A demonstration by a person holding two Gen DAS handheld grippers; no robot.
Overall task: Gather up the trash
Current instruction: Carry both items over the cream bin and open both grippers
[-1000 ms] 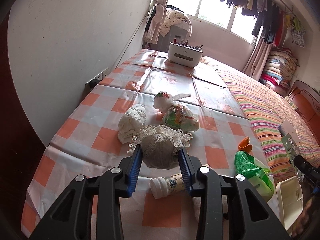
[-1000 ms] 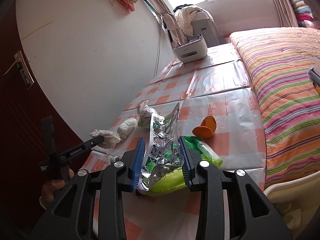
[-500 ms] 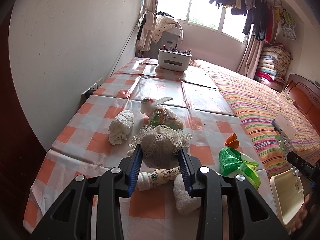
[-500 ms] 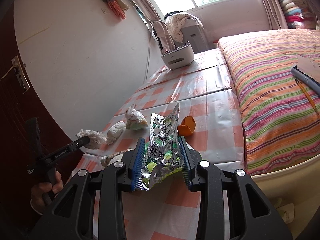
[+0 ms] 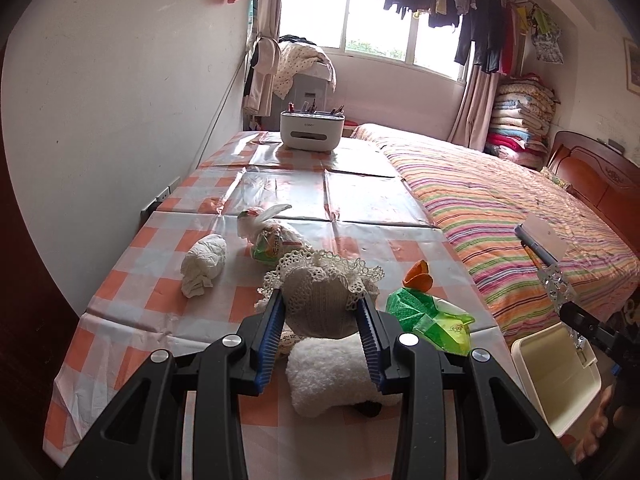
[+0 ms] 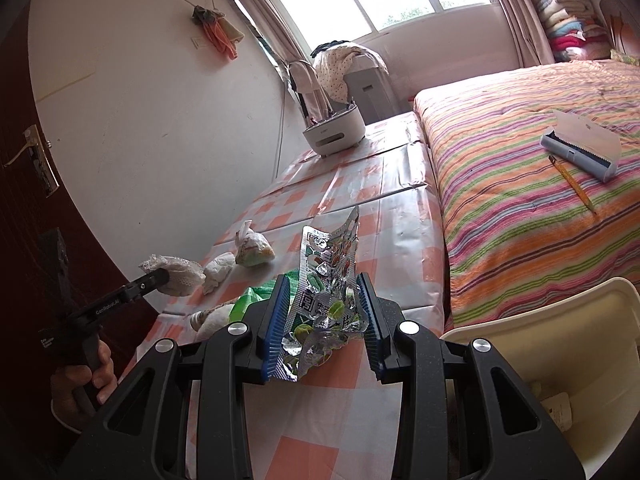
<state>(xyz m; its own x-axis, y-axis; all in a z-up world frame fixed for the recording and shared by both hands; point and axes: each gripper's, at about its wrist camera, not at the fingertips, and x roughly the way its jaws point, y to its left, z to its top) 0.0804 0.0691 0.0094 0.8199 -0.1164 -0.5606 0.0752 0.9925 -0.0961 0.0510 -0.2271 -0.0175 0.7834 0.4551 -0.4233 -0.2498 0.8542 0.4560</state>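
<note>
Trash is split between both tools: the left gripper (image 5: 322, 322) is clamped on a lace-edged cloth ball (image 5: 320, 300), lifted over the checkered table (image 5: 160, 300), while the right gripper (image 6: 322, 316) pinches a crumpled foil wrapper (image 6: 326, 280). From the left gripper, a green packet (image 5: 424, 316) lies at two o'clock, a tissue wad (image 5: 202, 266) at ten, a fluffy white cloth (image 5: 336, 376) just beneath. A cream bin (image 6: 560, 360) sits at four o'clock off the right gripper.

Daylight from blown-out window (image 5: 360, 20), glare on glossy tablecloth (image 5: 280, 184), sharp focus, fisheye bending, dark vignetted corners
</note>
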